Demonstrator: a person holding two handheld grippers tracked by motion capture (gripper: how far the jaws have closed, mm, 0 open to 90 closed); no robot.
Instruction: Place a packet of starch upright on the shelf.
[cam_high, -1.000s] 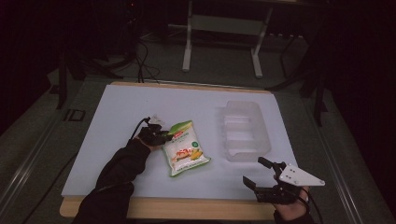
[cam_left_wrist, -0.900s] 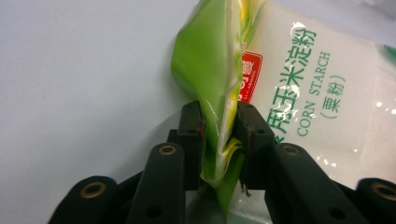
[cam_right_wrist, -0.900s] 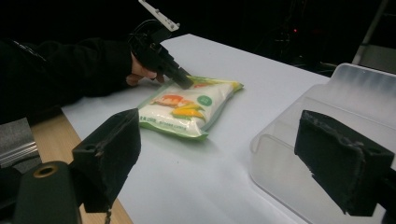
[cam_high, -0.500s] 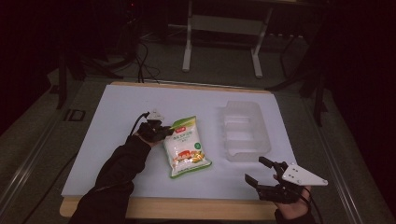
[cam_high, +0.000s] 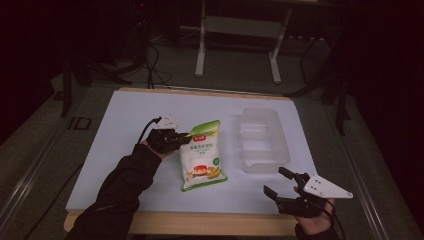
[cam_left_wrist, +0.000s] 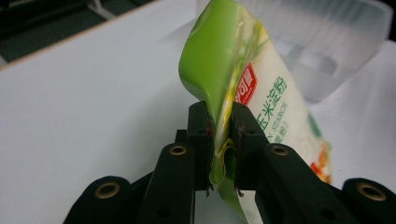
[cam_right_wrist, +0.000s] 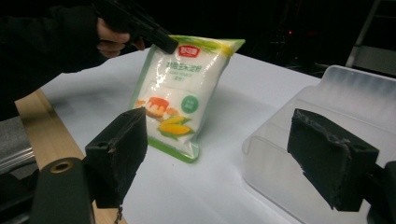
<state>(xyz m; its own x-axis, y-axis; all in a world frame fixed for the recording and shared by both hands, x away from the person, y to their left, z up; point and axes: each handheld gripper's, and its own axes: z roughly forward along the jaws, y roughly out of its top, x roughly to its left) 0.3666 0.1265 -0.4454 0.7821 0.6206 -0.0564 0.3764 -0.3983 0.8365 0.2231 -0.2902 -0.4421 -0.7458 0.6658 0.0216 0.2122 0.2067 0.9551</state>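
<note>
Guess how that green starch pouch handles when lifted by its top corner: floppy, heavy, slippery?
Likely floppy: the starch pouch folds where the left gripper pinches its top edge. Probably fairly heavy for its size: it looks packed with white powder, and its bottom edge rests on the table, so expect sag and swing. The glossy film may slip, though the pads sit squarely on the seal.

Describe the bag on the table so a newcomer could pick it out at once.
On the white table, left of the clear plastic tray, a starch bag is tipped up by its top corner, pinched in the left tongs. It is the one printed thing there: white, green-edged, with corn pictured near the bottom.
</note>
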